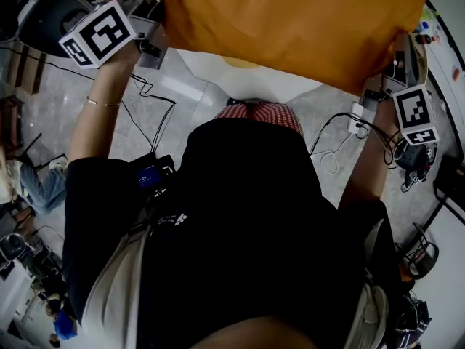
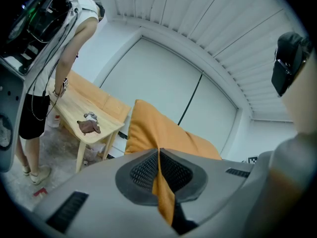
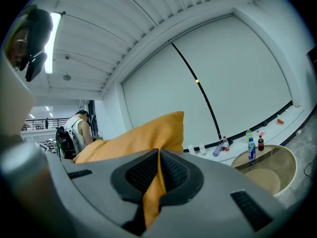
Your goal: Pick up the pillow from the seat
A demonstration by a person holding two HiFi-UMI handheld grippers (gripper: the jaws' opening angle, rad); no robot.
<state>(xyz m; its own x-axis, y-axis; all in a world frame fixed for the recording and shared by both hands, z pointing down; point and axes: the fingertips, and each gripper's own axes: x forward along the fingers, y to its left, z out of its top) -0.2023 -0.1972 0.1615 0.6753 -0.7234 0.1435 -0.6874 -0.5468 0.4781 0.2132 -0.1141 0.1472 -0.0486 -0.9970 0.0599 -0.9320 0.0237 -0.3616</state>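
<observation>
Grip status: L gripper (image 2: 158, 155) is clamped on a fold of orange cloth, with the pads pinched tight and fabric running down between them. R gripper (image 3: 158, 157) is in the same condition, clenched on the opposite end. Both bite the pillow (image 1: 290, 20) (cover cloth only, as far as can be told).

Pillow position: it is slung between the two grippers in front of the person, raised, with nothing else touching it in either gripper view. In the head view a pale rounded surface shows below it, prob. the seat (image 1: 251, 86). Judged clear of it, though contact at the underside cannot be excluded.

Background: a wooden table (image 2: 89, 118) with a second person (image 2: 74, 38) beside it. Bottles (image 3: 252, 150) stand far off on the R side.

Step in hand: pick-up looks complete, i.e. hold phase.

Next move, reqs.:
- Keep both clamps closed.
- Keep both hands level.
- Keep hand spacing even. A thin pinch of cloth may pull out if one hand tugs outward.
</observation>
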